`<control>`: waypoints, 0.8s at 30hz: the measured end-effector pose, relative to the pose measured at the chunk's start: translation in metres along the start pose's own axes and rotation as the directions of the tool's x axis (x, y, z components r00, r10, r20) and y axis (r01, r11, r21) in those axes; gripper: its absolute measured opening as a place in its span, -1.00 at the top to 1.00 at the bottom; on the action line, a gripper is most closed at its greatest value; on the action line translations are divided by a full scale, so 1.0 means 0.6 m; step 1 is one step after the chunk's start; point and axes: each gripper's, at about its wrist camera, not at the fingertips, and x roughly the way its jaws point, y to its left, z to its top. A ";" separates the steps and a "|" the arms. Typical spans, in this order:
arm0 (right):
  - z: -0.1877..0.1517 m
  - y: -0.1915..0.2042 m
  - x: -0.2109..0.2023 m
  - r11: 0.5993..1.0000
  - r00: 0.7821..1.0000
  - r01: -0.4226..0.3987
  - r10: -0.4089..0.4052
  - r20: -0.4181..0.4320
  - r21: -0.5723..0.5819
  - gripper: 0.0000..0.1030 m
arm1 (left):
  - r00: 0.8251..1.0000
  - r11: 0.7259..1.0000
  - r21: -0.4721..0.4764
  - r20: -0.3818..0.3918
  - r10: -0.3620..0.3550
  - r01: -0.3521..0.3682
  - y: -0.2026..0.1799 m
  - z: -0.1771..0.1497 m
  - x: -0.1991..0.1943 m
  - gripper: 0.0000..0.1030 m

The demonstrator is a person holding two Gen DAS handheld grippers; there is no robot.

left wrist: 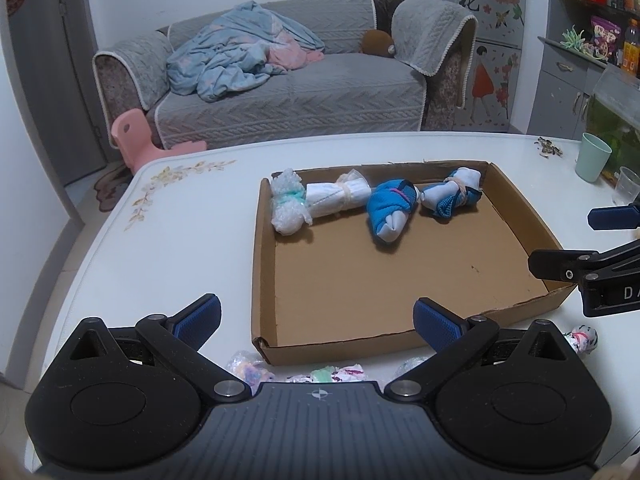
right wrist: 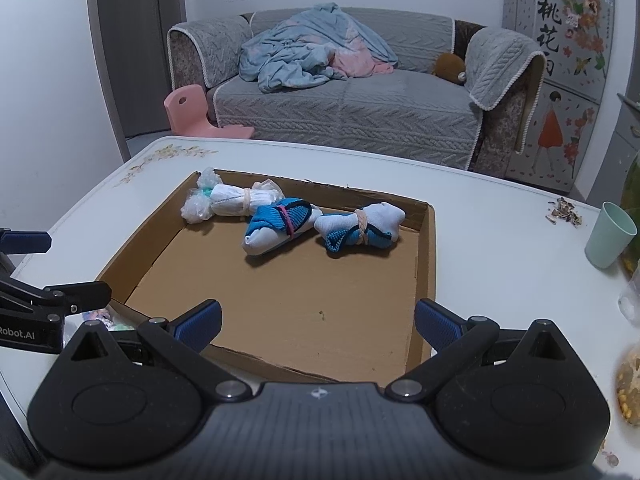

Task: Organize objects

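- Nearest, the left tool (left wrist: 318,320) hovers low over the white bench (left wrist: 180,232), its blue-padded fingers spread wide with nothing between them.
- Just under it, along the bench's near edge, lie several small pastel bundles (left wrist: 348,374), partly hidden by the tool's body; another small bundle (left wrist: 582,340) sits off to the right.
- The right tool (right wrist: 318,320) is likewise spread and empty, poised over the near rim of a shallow cardboard tray (right wrist: 426,280).
- Each tool shows at the edge of the other's view, flanking the tray.
- The tray's brown floor is bare in its near half.
- Along the tray's far wall rest three tied bundles in a row: a white roll with bubble wrap (left wrist: 316,200) at the left, a blue-and-white sock bundle (left wrist: 390,210) in the middle, and a second blue-and-white bundle (left wrist: 452,196) tied with a pale band at the right.
- Further right on the bench stands a pale green cup (right wrist: 610,236), with a small heap of seed husks (right wrist: 566,212) near it.
- Beyond the bench, a grey sofa (right wrist: 360,112) holds a crumpled blue blanket (right wrist: 304,56), and a pink stool (right wrist: 192,110) stands on the floor.
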 end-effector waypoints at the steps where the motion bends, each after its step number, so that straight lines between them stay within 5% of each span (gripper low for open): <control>1: 0.000 -0.002 -0.001 1.000 1.000 -0.003 0.003 0.000 0.001 -0.99 | 1.000 1.000 0.000 -0.001 0.000 0.000 0.000 -0.001 0.000 -0.99; 24: -0.010 -0.011 -0.010 1.000 1.000 -0.007 0.007 0.002 -0.001 -0.99 | 1.000 1.000 0.004 -0.007 0.002 -0.002 0.004 -0.014 -0.017 -0.99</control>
